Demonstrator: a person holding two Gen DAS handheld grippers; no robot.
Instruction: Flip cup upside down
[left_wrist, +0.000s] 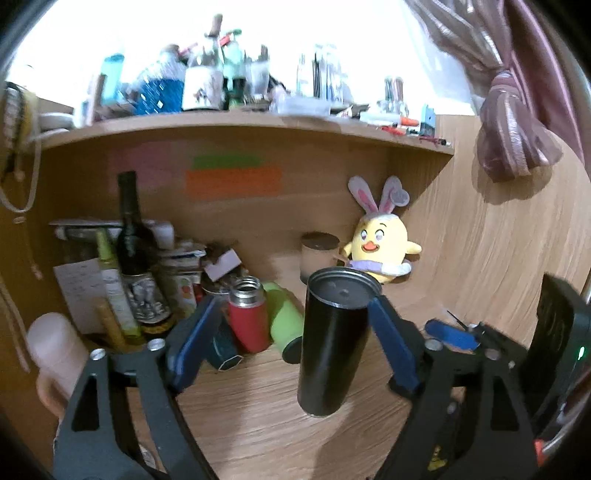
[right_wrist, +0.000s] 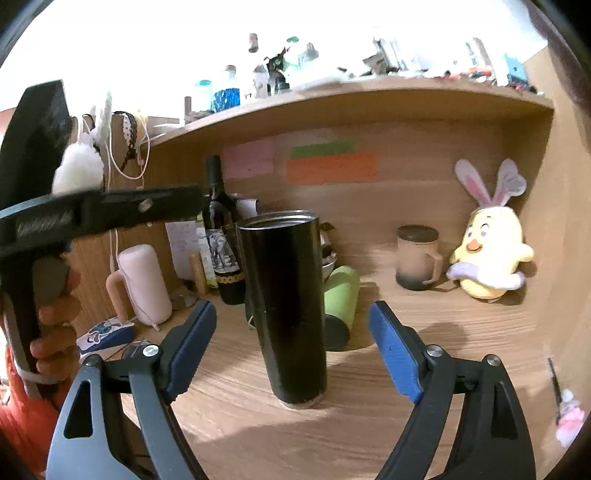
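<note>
A tall black cylindrical cup (left_wrist: 332, 339) stands on the wooden desk (left_wrist: 258, 413) with a flat metal-rimmed end up. My left gripper (left_wrist: 291, 306) is open, its blue pads either side of the cup's upper part; the right pad is close to the rim, the left pad well apart. In the right wrist view the same cup (right_wrist: 286, 306) stands between the open right gripper's (right_wrist: 291, 314) blue pads without touching them. The left gripper's body (right_wrist: 92, 214) reaches in from the left, above and beside the cup.
Behind the cup lie a green bottle (left_wrist: 284, 321) on its side, a red flask (left_wrist: 247, 317), a dark wine bottle (left_wrist: 136, 258) and clutter. A frosted mug (right_wrist: 417, 258) and yellow plush chick (right_wrist: 487, 254) stand at the back right. A pink mug (right_wrist: 142, 284) stands left. A cluttered shelf (left_wrist: 240, 125) runs overhead.
</note>
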